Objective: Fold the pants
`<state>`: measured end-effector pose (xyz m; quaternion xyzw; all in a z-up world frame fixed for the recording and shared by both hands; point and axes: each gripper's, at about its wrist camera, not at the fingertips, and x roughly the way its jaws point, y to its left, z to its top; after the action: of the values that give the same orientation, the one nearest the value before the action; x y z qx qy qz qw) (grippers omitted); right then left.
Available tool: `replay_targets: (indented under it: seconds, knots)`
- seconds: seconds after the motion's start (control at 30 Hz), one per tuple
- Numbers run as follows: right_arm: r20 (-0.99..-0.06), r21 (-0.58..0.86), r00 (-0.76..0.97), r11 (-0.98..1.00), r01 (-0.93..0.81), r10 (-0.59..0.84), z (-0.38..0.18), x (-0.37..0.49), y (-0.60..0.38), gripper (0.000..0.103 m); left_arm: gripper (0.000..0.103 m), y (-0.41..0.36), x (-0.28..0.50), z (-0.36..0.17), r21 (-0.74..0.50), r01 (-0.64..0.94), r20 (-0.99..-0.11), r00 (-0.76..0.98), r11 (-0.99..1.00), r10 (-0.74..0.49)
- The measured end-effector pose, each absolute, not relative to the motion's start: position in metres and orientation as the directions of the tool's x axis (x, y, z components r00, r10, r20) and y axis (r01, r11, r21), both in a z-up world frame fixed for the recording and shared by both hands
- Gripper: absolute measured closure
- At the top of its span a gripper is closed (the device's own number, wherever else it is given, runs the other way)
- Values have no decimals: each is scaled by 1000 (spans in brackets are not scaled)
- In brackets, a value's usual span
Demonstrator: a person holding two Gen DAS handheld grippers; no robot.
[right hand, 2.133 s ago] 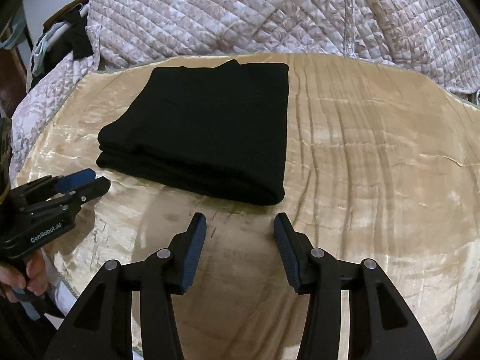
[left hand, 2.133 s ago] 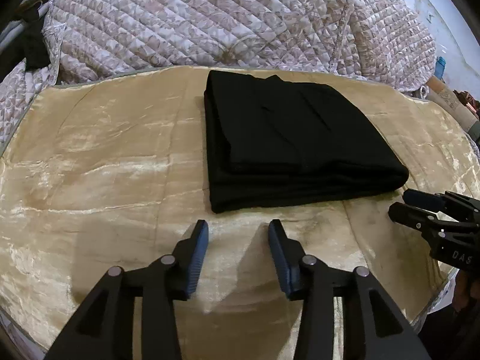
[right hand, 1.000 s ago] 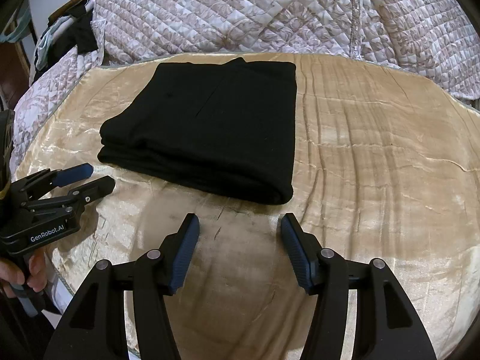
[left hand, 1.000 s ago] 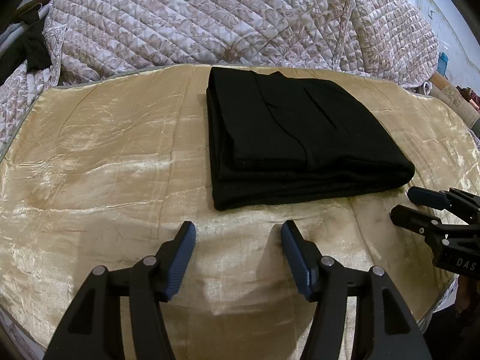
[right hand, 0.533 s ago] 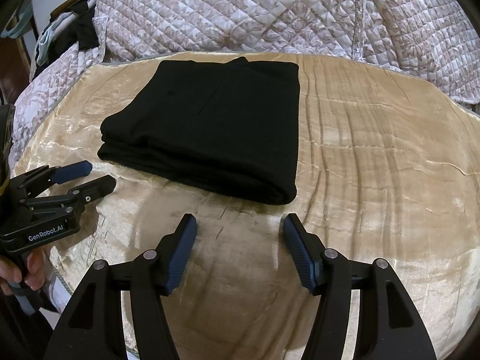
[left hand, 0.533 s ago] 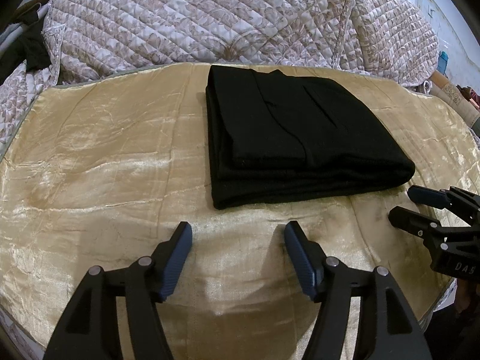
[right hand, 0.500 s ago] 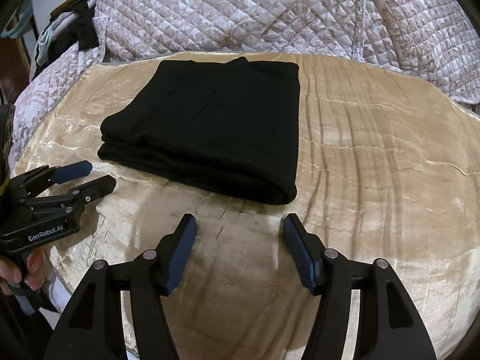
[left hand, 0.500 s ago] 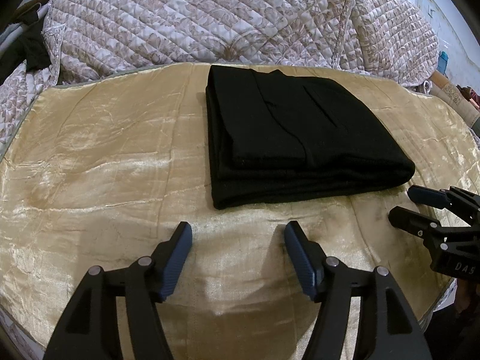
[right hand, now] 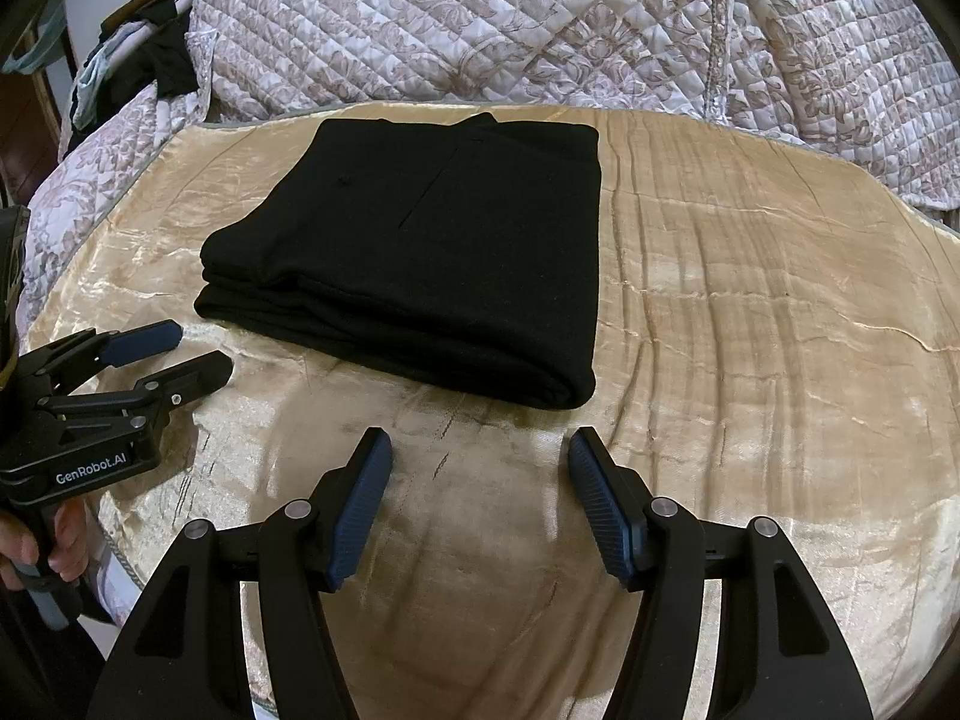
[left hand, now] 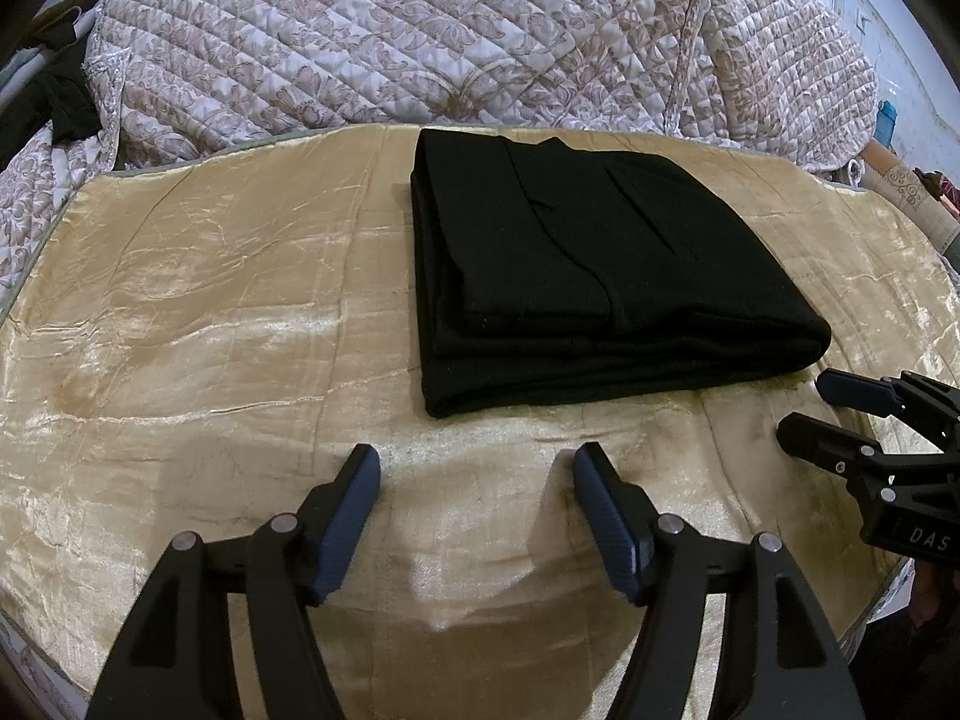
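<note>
Black pants (left hand: 600,276) folded, untouched; left gripper (left hand: 477,468) and right gripper (right hand: 480,450) spread wider than before, empty, backed off: task seemingly complete.

free: gold cover (left hand: 210,324) flanking folded pants (left hand: 588,264) | blocked: quilt (left hand: 420,30) behind

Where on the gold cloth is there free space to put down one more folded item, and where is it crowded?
The gold cloth is bare left of the folded black pants, up to the quilted blanket. In the right wrist view, it is bare right of the pants too. The near strip is crowded: the open left gripper and open right gripper hover there.
</note>
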<state>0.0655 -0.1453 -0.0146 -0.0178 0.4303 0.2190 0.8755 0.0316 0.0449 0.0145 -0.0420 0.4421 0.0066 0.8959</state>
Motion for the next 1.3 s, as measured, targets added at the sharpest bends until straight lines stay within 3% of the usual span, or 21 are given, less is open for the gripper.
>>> replay_targets:
  seconds: [1.3]
  knots:
    - [-762, 149, 537, 905, -398, 362, -16, 64, -141, 36, 24, 45, 30, 11, -80, -49, -800, 599, 996, -34]
